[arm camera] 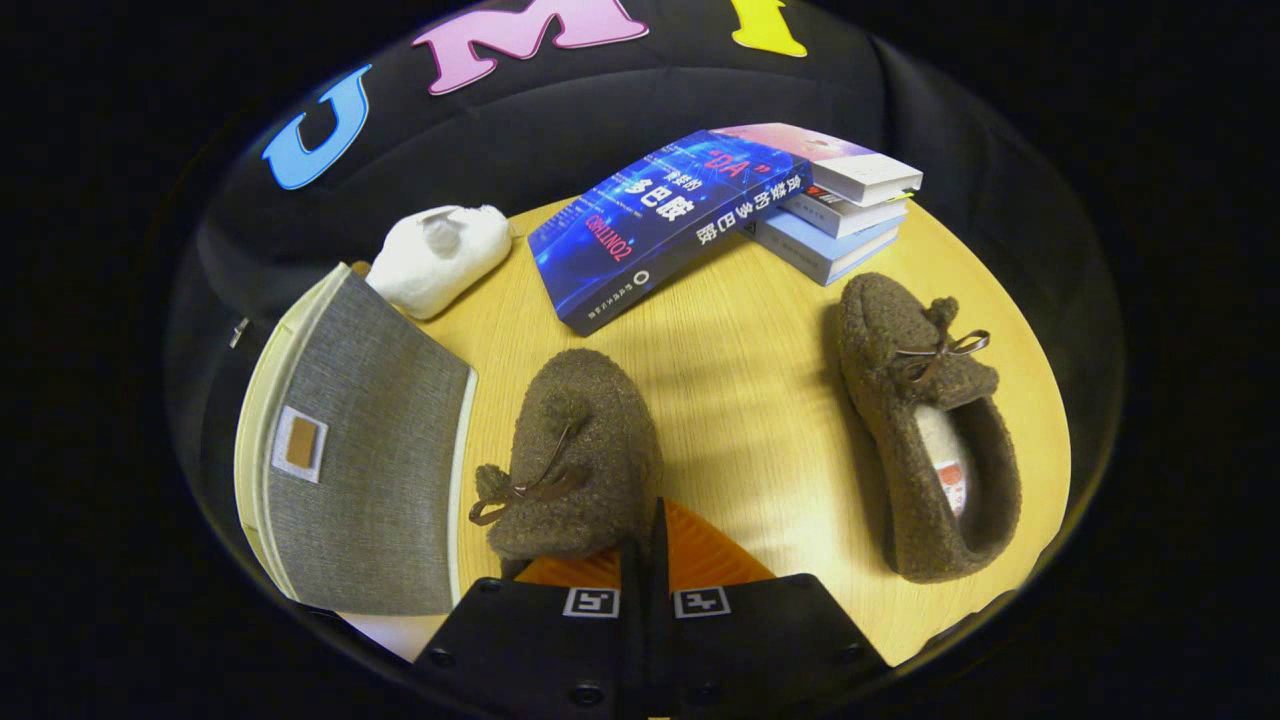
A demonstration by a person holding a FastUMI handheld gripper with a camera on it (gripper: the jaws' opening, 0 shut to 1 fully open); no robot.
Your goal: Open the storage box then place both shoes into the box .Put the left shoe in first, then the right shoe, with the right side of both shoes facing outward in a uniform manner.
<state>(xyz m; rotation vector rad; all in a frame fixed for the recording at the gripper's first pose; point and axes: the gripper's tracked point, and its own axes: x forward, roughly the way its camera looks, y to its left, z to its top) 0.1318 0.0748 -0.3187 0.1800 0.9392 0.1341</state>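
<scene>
Two brown woolly shoes with small bows lie on the round wooden table [760, 420]. My gripper [645, 545] is shut on the heel of the nearer shoe [580, 440]: its fingers stand almost together with the heel rim pinched between them, and its toe points away from me. The other shoe [925, 430] rests to the right of the fingers and apart from them, opening upward, with a pale insole showing. The grey fabric storage box [350, 460] stands just left of the held shoe, a grey panel with a small tab facing me. I cannot tell whether it is open.
Beyond the shoes a blue book [660, 225] leans on a short stack of books [840, 215] at the table's far side. A white soft lump [440, 255] lies behind the box. Bare tabletop runs between the two shoes; the table's edge curves close behind the right shoe.
</scene>
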